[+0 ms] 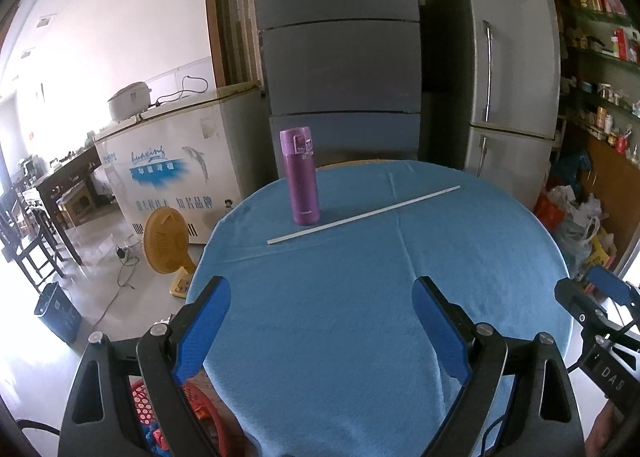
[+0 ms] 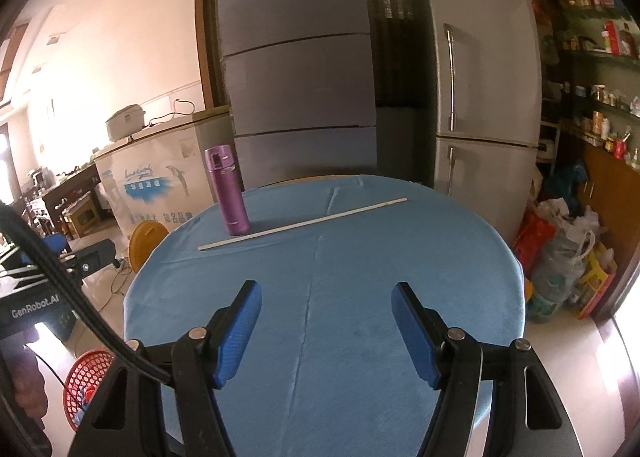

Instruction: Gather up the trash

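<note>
Both tongs, left tongs (image 1: 320,333) and right tongs (image 2: 326,331), hang spread above the table (image 1: 480,257).

A flask (image 1: 304,176) stands upright on the far left part of the tabletop (image 1: 360,297). A long thin rod (image 1: 364,214) is laid flat just in front of the flask, slanting from near left to far right. Behind the tabletop a tall cabinet (image 1: 340,37) is placed, with a refrigerator (image 1: 508,65) to its right and a chest freezer (image 1: 172,173) to its left. A fan (image 1: 165,239) is set on the floor before the freezer. A mesh basket (image 2: 86,387) is seen on the floor at the tabletop's near left.
</note>
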Action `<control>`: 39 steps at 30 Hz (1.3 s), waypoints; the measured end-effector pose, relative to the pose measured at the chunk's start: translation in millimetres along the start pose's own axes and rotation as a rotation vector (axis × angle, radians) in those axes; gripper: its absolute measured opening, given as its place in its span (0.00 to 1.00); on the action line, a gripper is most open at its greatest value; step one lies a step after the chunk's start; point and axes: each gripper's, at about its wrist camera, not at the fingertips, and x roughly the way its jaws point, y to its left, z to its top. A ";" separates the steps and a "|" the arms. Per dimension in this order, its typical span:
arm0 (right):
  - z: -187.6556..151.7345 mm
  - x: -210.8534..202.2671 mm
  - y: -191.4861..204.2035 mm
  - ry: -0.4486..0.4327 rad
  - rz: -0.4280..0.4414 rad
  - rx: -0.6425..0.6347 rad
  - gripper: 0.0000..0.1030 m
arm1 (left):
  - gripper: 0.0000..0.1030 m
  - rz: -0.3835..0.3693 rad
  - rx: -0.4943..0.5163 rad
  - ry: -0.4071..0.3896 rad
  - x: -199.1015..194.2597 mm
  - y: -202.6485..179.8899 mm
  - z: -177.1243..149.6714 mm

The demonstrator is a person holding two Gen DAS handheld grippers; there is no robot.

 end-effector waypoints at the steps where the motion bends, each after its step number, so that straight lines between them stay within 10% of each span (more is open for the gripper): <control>1: 0.9 0.8 -0.7 -0.001 0.000 0.003 0.69 | 0.89 0.002 0.000 0.001 1.0 -0.3 0.5; 39: 2.7 17.6 8.1 0.037 0.009 0.049 0.69 | 0.89 -0.016 0.026 -0.003 10.9 6.3 -7.6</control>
